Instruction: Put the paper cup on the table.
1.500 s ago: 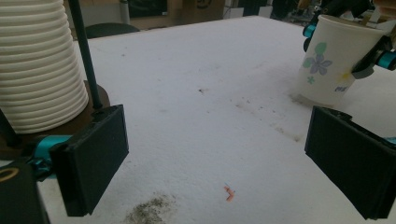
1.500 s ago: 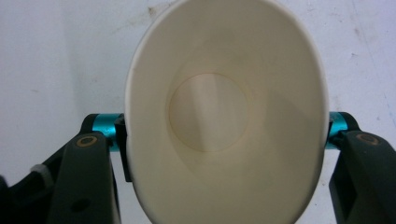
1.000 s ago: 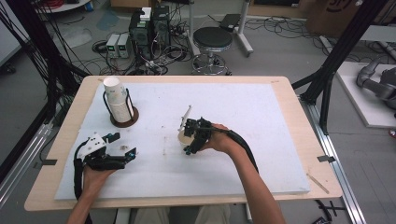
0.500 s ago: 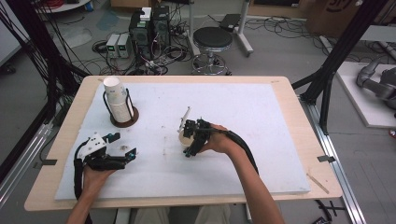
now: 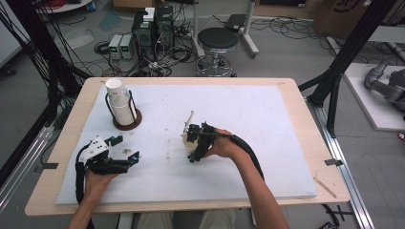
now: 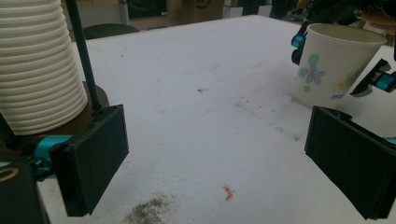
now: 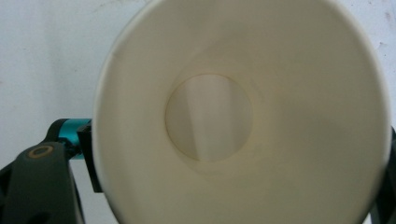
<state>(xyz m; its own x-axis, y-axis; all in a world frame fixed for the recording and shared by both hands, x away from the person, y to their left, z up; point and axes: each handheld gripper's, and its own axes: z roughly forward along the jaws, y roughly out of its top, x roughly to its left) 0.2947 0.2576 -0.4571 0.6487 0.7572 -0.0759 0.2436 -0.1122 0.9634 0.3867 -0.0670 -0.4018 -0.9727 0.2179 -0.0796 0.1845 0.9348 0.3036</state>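
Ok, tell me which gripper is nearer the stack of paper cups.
Left. The left gripper sits just in front of the stack of paper cups; the right gripper is farther off, around a single cup.

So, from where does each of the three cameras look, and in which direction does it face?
High view: above the table's near side, looking forward and down; both forearms, left claw, right claw.
Left gripper view: on the left claw, looking along the table at the paper cup.
Right gripper view: on the right claw, looking straight into the cup.
All three share the cup.
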